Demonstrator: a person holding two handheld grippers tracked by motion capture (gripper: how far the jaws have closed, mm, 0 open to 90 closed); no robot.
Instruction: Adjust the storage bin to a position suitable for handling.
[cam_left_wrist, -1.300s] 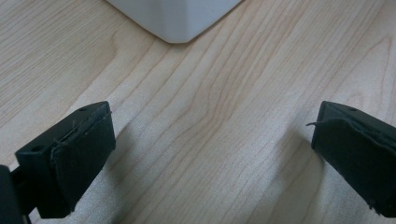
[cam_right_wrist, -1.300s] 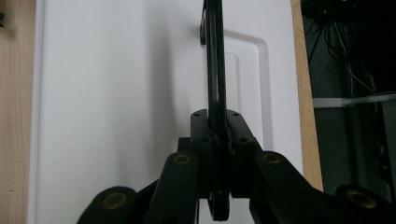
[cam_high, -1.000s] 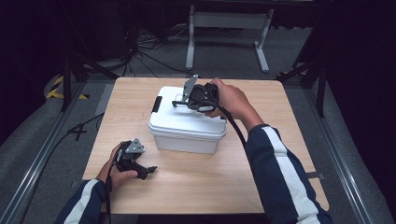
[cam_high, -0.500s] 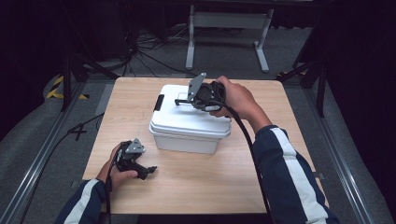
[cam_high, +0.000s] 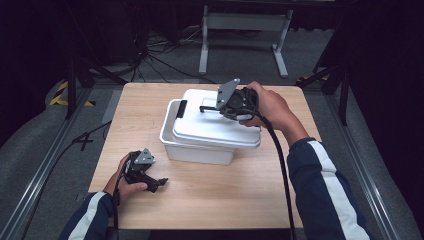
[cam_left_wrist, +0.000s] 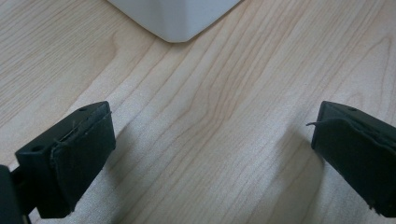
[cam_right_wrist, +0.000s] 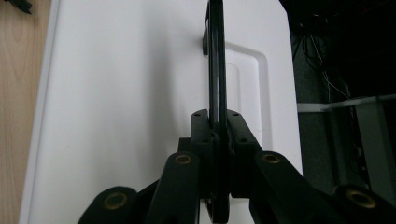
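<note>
The right gripper (cam_high: 202, 108) has its jaws squeezed tight on the black handle (cam_right_wrist: 215, 70) of the white lid (cam_high: 215, 127). In the right gripper view the handle stands up thin and straight between the two jaws, running up toward 12 o'clock. The lid spreads out white on both sides of it, with a sunken handle pocket (cam_right_wrist: 245, 88) at about 1 o'clock. In the high view the lid is lifted and slid off the white box (cam_high: 192, 150). It hangs over the box toward 3 o'clock, so the box's open rim and a black latch (cam_high: 181, 108) show at 9 o'clock from the lid. The right hand (cam_high: 267, 106) holds the gripper from the 3 o'clock side, and a black cable (cam_high: 280, 165) trails down from it toward 6 o'clock.

The left gripper (cam_high: 161, 182) has its jaws spread wide apart with nothing between them. It lies low on the wooden table (cam_high: 240, 200), at about 7 o'clock from the box and a little apart from it. In the left gripper view a white corner of the box (cam_left_wrist: 175, 18) sits at 12 o'clock, past bare wood. The left hand (cam_high: 125, 182) holds this gripper from the 9 o'clock side.
</note>
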